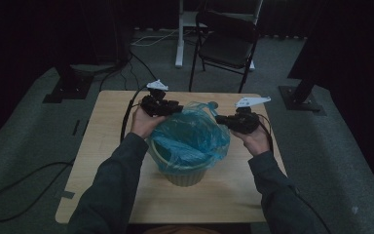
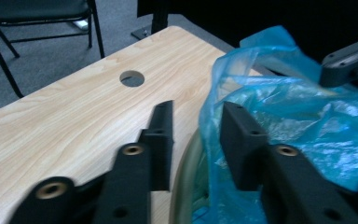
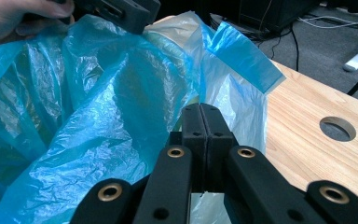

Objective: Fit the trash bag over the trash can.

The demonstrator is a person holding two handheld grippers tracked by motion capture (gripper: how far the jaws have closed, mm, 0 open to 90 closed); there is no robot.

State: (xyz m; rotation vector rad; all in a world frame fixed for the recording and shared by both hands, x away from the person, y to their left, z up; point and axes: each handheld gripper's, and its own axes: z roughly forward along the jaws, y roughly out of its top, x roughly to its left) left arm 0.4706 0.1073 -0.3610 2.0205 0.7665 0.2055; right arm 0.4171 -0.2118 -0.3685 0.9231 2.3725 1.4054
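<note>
A dim room with grey carpet and dark curtains surrounds a light wooden table [image 1: 112,161]; a black folding chair [image 1: 226,44] stands behind its far edge, and cables trail over the floor. Near the middle of the table stands a pale round bin [image 1: 187,173] lined with a blue plastic bag [image 1: 192,139], whose loose top rises crumpled above the rim.

The left tool [image 1: 175,108] sits at the bag's far left edge, held in the person's left hand [image 1: 143,123]. In the left gripper view its jaws stand partly apart, one on the table side and the other against the blue film; the bag's edge and the bin's rim lie in the gap, and the pads do not seem to be pressing on them, though the angle makes that hard to be sure of.

The right tool [image 1: 221,119] sits at the bag's right edge in the right hand [image 1: 258,140]. In the right gripper view its jaws are closed flat together, with a thin fold of the bag apparently pinched between the pads. A round hole [image 3: 338,129] in the tabletop shows just beyond.
</note>
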